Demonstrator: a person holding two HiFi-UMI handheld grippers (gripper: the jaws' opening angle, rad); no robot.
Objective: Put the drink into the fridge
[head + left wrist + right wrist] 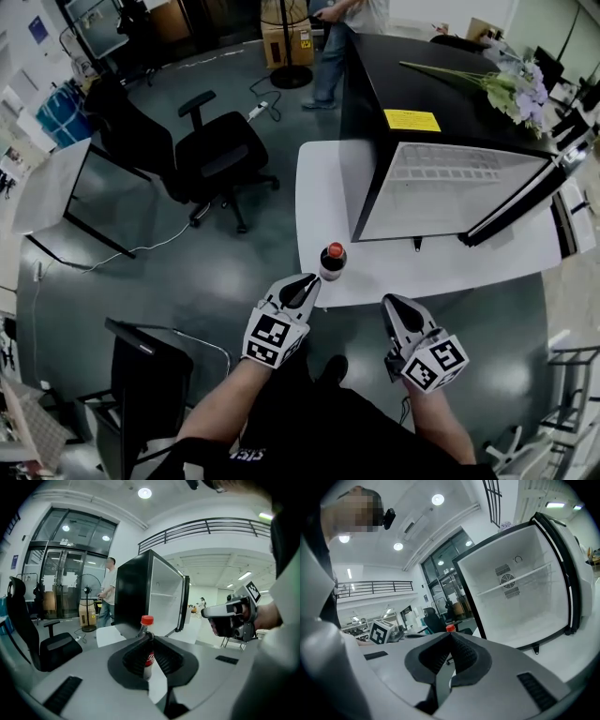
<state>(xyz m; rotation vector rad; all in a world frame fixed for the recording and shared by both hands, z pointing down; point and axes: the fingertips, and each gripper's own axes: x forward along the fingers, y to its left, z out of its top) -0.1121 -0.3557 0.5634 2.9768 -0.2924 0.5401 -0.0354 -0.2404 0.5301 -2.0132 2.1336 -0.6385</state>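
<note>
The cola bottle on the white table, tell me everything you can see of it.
The bottle looks like clear plastic, filled with dark drink, with a red cap and a red label. It stands upright near the front edge of the white table. The shut left claw points at it from close by; nothing grips it.

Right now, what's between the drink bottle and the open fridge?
Nothing but bare white table lies between the bottle and the fridge; the head view shows that stretch.
</note>
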